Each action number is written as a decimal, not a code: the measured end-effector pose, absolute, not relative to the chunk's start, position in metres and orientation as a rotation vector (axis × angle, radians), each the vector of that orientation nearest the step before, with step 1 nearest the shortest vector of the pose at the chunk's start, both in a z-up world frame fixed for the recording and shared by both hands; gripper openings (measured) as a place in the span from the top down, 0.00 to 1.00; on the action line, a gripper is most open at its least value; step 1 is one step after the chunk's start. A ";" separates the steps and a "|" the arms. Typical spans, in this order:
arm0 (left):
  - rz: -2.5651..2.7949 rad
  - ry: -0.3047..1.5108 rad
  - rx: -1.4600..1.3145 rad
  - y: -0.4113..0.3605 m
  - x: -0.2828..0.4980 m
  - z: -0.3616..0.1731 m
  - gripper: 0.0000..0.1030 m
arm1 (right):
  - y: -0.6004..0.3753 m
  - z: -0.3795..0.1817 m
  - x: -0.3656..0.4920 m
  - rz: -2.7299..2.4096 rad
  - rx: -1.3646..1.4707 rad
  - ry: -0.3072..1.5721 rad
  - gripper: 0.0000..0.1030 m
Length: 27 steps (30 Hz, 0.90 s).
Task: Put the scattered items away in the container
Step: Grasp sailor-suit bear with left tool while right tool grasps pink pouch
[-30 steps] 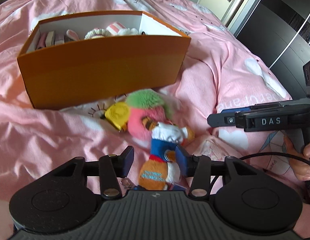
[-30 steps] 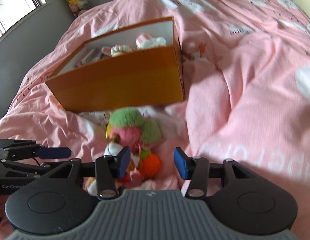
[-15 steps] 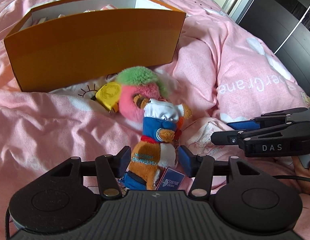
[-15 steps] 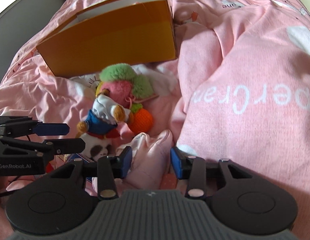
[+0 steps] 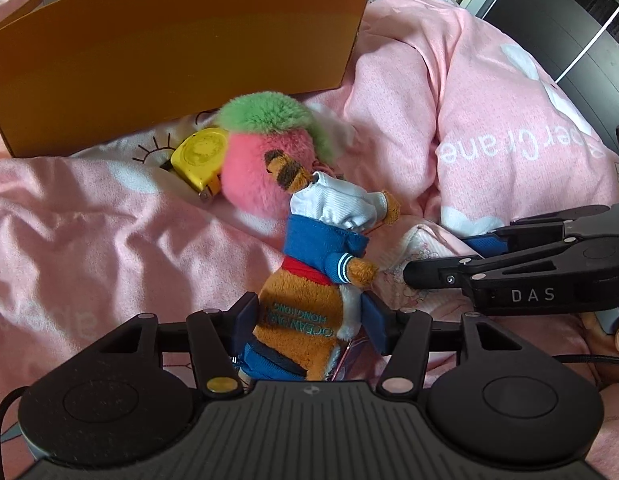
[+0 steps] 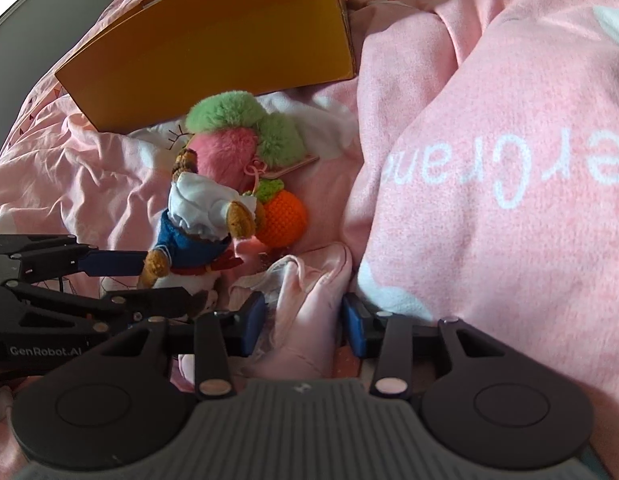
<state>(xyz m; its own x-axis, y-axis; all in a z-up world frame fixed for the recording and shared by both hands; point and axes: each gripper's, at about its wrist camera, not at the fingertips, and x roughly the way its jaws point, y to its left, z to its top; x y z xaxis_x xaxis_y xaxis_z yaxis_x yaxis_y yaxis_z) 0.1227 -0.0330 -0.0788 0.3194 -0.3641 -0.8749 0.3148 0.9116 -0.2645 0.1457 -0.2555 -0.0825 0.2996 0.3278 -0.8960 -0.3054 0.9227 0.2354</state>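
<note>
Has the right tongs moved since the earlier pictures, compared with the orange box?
Yes. The right tongs came down and closer to the bed; the orange box now sits higher in its view, and pink cloth lies between its closing jaws.

The left hand-held gripper (image 5: 307, 318) straddles a sailor-suited plush tiger (image 5: 321, 268) on the pink bed (image 5: 89, 220), its jaws opening, before the orange box (image 5: 169, 40).

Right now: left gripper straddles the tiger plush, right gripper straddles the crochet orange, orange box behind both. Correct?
One error. The right gripper straddles a pink cloth bundle, jaws closing, not the crochet orange, which lies apart beyond it, as the right wrist view shows. The left gripper does straddle the tiger plush, jaws opening, and the orange box sits behind both.
</note>
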 end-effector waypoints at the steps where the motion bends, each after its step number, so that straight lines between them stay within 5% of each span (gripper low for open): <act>1: -0.447 1.163 -0.043 -0.034 0.122 -0.079 0.36 | -0.255 -0.082 0.145 0.424 0.023 1.190 0.62; 9: -0.448 1.162 -0.055 -0.032 0.120 -0.082 0.36 | -0.255 -0.071 0.140 0.433 0.016 1.136 0.74; 20: -0.439 1.170 -0.030 -0.036 0.122 -0.087 0.32 | -0.244 -0.053 0.138 0.419 -0.122 1.012 0.75; 27: -0.432 1.157 -0.095 -0.025 0.122 -0.087 0.43 | -0.241 -0.063 0.138 0.419 -0.133 1.038 0.74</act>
